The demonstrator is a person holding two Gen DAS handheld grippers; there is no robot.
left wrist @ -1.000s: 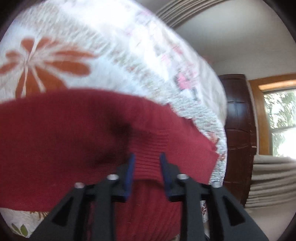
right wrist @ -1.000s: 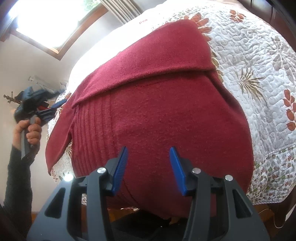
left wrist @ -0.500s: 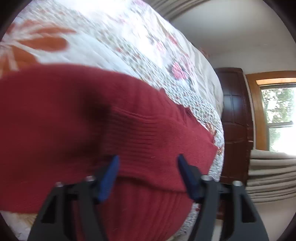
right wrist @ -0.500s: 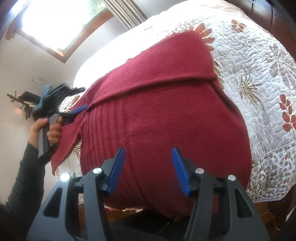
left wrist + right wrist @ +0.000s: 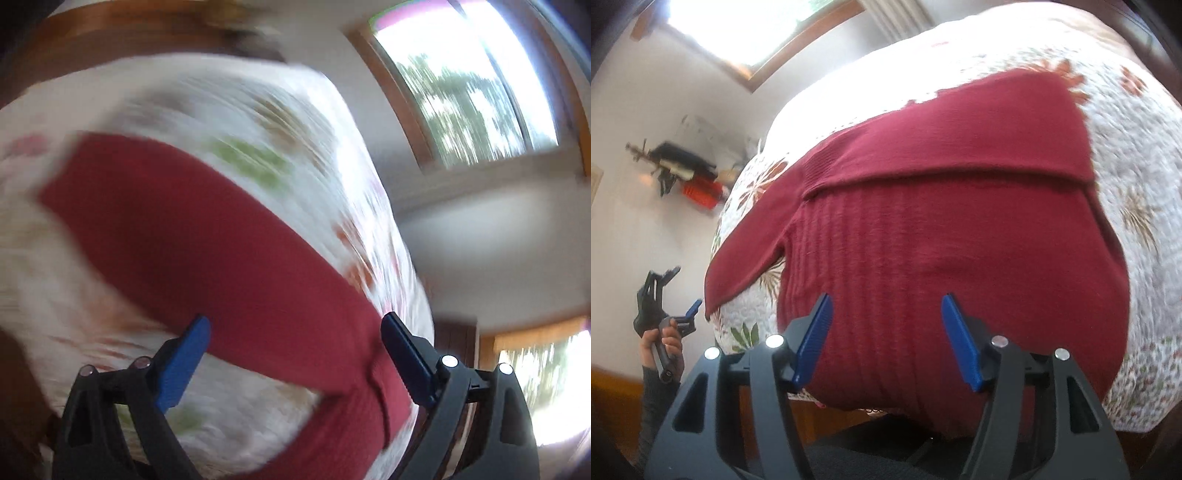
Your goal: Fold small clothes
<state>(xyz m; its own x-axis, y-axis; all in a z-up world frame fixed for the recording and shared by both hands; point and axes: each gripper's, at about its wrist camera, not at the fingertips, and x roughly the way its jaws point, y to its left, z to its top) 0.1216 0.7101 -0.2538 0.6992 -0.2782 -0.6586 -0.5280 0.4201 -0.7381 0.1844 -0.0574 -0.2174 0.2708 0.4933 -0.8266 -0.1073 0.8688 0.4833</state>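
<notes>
Left hand (image 5: 663,341): far left of the right wrist view, off the bed edge, fist around the tool handle, dark sleeve below it; tool tipped upward, away from the cloth.
Left gripper (image 5: 295,354): jaws spread wide, nothing between the pads. Its own view is badly motion-blurred; cloth lies behind the gap, not in it.
Loose sleeve (image 5: 738,254): hangs out left of the body, lying flat on the quilt, cuff end near the bed's near-left edge. Judged the next part to fold in, hence the left tool parked nearby.
Red sweater (image 5: 945,229): spread flat on the quilted bedspread (image 5: 1137,162), near hem draped over the near edge. Upper part already turned down, forming a straight band across the chest; judged a fold partly done.
Right gripper (image 5: 886,332): jaws well apart, holding nothing; poised above the ribbed lower body, near the hem, pointing across the bed.
Right pose, reason: judged a waiting station over the hem, ready to pinch.
Risk: knit is soft; a one-sided pull could skew the band.
</notes>
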